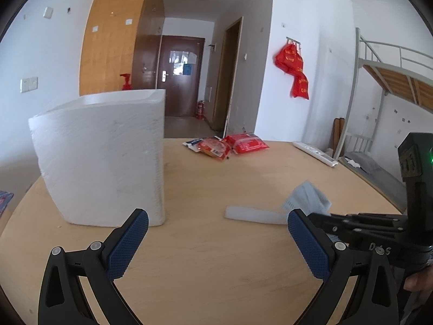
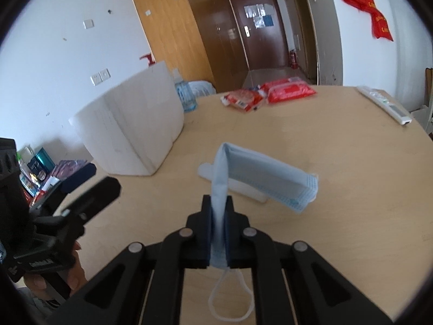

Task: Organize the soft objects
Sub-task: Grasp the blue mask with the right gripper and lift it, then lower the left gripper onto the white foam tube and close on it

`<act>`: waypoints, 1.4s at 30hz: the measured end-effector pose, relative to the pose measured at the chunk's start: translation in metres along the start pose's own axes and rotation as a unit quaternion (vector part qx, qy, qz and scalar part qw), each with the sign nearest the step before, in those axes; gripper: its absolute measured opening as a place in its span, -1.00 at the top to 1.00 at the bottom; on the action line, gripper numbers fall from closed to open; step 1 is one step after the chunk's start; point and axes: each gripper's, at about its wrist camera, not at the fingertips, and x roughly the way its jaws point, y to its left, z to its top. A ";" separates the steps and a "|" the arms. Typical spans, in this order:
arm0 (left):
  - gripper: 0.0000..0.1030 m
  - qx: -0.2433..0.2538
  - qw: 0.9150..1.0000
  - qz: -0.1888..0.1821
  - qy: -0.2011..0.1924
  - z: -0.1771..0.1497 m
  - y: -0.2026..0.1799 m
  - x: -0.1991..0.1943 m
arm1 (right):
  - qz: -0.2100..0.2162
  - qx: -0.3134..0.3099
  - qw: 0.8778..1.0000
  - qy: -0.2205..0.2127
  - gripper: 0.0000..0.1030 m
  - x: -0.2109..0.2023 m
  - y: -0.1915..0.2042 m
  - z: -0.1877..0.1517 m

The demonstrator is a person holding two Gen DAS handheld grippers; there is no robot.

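Blue face mask [image 2: 259, 173] is clamped at one end by the right gripper [image 2: 218, 211]; left gripper [image 1: 217, 243] is spread, empty. Recommend steady carriage into the foam box [image 1: 102, 157], avoiding drag.

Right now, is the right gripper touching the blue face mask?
Touching. In the right wrist view the right gripper is shut on one end of the face mask, pinching it between both pads.
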 end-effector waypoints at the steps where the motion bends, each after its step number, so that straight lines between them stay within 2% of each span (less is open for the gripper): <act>1: -0.99 0.001 1.000 -0.002 0.000 0.001 -0.003 0.000 | -0.002 0.000 1.000 -0.005 0.81 -0.005 -0.001 0.002; 9: -0.99 0.012 1.000 -0.014 0.012 0.011 -0.022 0.009 | -0.013 0.012 0.999 -0.029 0.81 -0.028 -0.017 0.011; 14: -0.99 0.016 0.999 -0.023 0.035 0.016 -0.036 0.025 | -0.020 0.019 0.999 -0.038 0.81 -0.038 -0.031 0.017; 30: -0.99 0.006 0.993 0.010 0.115 0.028 -0.062 0.085 | -0.009 0.032 0.998 -0.054 0.80 -0.045 -0.063 0.031; 35: -0.99 0.005 0.989 0.032 0.145 0.022 -0.065 0.103 | -0.004 0.035 0.998 -0.052 0.80 -0.043 -0.071 0.032; 42: -0.99 -0.007 0.984 0.036 0.175 0.020 -0.068 0.118 | 0.005 0.040 0.998 -0.052 0.80 -0.041 -0.079 0.030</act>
